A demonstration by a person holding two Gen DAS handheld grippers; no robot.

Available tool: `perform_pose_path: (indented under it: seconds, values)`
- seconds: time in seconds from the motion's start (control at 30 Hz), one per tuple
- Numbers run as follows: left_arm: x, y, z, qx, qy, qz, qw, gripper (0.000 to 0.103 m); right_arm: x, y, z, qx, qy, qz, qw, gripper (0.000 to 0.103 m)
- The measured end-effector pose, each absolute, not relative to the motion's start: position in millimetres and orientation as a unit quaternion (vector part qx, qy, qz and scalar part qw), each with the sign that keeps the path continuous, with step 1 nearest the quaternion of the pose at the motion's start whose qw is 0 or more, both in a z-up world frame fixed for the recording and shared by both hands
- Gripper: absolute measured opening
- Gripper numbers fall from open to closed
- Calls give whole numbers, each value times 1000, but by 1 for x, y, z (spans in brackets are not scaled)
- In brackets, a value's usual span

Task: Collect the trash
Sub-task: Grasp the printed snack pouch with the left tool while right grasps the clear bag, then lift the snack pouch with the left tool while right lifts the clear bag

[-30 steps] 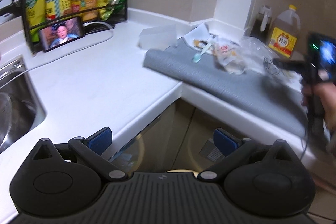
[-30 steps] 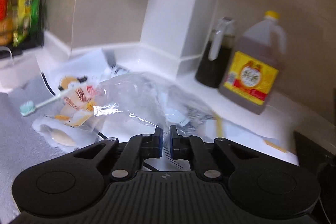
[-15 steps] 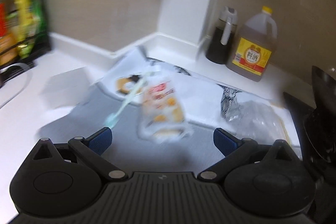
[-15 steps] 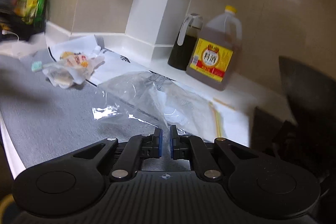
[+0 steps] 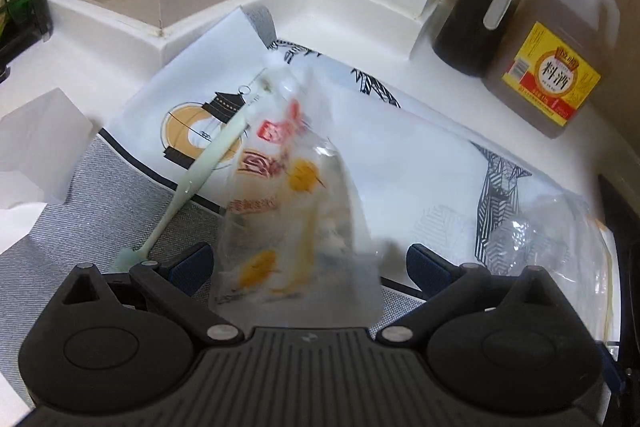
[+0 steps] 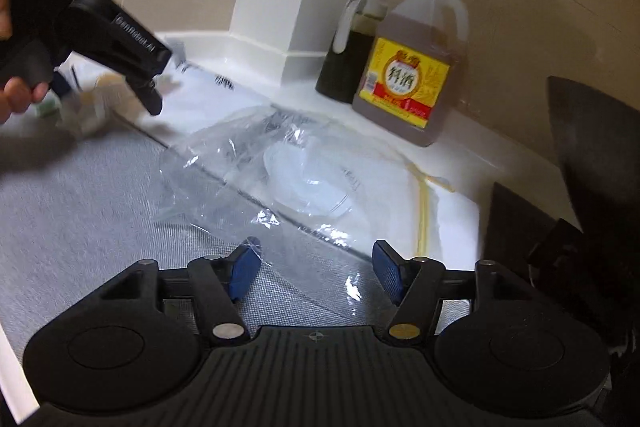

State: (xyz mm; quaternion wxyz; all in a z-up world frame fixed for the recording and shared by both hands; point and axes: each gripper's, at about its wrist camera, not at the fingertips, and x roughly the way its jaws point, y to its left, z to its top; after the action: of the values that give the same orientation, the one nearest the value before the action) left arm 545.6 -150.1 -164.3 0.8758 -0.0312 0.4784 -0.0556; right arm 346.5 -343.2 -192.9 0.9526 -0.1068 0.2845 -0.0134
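Lying on the grey mat [image 5: 52, 227] at the corner of the bench [image 5: 348, 27], the printed snack wrapper [image 5: 292, 211] sits right between the spread fingers of the left claw [image 5: 308, 263], its near edge already inside the gap. A pale green toothbrush [image 5: 192, 187] lies just beside it, head near the left finger. Further right, a clear plastic bag [image 6: 272, 171] is spread flat across the mat and the patterned paper [image 5: 420, 163]; the right claw [image 6: 316, 273] hovers over its near edge, also wide, gripping nothing. The step in hand looks like picking up the wrapper. Next, the left claw should probably close on the wrapper alone, leaving the toothbrush, then carry it toward the bag, whose mouth the right claw would need to lift.
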Motion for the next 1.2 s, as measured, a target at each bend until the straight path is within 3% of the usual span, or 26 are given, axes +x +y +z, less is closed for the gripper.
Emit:
perform_pose_path:
  seconds: [0.03, 0.07, 0.1, 0.13, 0.2, 0.27, 0.73, 1.2]
  values:
    - [545, -150, -164, -31, 477, -56, 877, 101, 346, -343, -192, -105, 284, -9, 953, 56]
    - [544, -150, -163, -30, 472, -56, 879, 94, 346, -341, -192, -106, 283, -4, 953, 47]
    - [542, -150, -161, -29, 471, -57, 880, 77, 345, -340, -192, -109, 284, -1, 953, 38]
    - [541, -150, -160, -27, 473, -58, 879, 67, 344, -338, -192, -112, 284, 3, 952, 32]
    - [539, -146, -155, -35, 474, -56, 878, 64, 342, -335, -192, -118, 281, 0, 952, 15]
    - [532, -143, -148, -37, 472, -52, 879, 60, 338, -334, -190, -111, 275, 0, 955, 8]
    - [390, -125, -85, -8, 384, -108, 917, 57, 257, -334, -144, -58, 188, 6, 981, 4]
    - [239, -54, -70, -22, 327, -104, 939, 57, 204, -315, -118, -59, 149, 30, 987, 3]
